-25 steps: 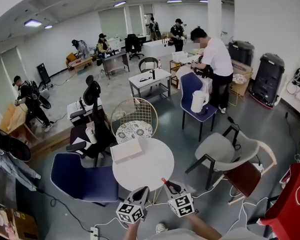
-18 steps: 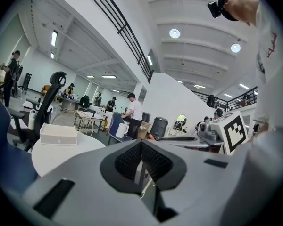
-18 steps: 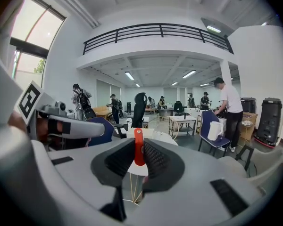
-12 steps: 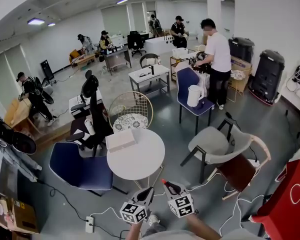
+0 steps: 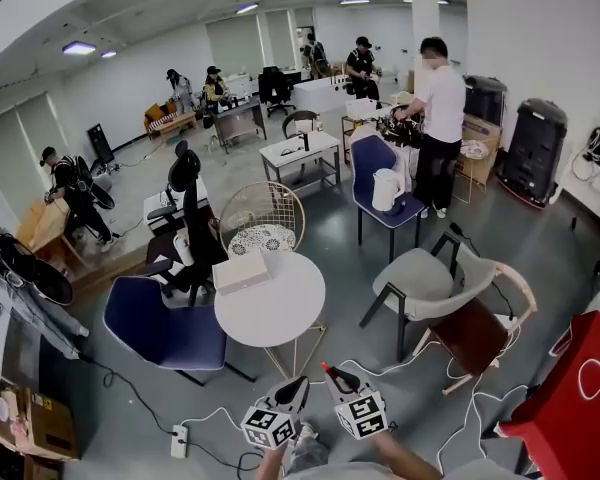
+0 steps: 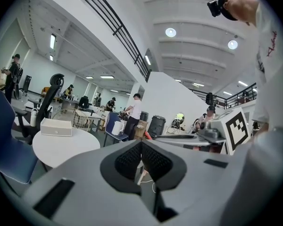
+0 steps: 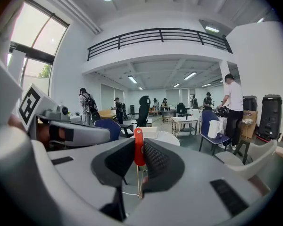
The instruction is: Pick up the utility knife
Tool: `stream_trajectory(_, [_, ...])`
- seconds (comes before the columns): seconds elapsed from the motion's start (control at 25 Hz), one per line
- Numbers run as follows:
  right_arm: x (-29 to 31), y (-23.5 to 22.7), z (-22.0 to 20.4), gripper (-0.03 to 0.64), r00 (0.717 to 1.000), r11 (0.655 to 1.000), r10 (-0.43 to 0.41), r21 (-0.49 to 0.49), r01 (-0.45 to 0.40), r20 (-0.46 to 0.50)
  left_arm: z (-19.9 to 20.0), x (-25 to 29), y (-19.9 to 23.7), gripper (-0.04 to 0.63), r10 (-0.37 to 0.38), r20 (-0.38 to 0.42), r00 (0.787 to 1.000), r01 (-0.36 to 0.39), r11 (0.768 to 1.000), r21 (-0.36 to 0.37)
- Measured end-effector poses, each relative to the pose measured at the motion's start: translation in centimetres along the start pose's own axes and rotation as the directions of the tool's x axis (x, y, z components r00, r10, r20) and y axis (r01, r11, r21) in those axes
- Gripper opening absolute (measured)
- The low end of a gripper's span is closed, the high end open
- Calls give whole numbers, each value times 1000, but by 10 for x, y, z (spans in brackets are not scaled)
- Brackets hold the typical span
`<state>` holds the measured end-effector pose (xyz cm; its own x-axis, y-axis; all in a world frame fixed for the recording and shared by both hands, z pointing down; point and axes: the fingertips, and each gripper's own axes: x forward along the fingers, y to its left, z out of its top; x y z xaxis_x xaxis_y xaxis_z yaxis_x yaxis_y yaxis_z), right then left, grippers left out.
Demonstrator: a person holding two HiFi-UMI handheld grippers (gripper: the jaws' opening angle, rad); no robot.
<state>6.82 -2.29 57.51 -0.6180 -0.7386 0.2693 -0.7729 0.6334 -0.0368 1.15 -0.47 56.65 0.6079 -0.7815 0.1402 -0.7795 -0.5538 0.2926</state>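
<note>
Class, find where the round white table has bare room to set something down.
Bare: the round white table, from the white box at its far-left edge to the near rim. Crowded: around it, blue chair left, grey chair right.

A round white table (image 5: 280,313) on thin gold legs stands on a grey concrete floor (image 5: 330,208). A flat white rectangular box (image 5: 241,271) lies on the table's far left edge. A white power strip (image 5: 181,441) lies on the floor, near and left of the table.
</note>
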Motion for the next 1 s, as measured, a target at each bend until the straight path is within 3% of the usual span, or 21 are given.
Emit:
stream_trajectory(0.48, [-51, 38, -24, 64, 1000, 1000, 11, -5, -11, 6, -35, -38, -41, 12, -2, -1, 1000, 2, 1000, -16])
stream_trajectory(1.0, [-67, 44, -26, 64, 1000, 1000, 2, -27, -1, 9, -33, -43, -61, 12, -27, 22, 999, 27, 1000, 4])
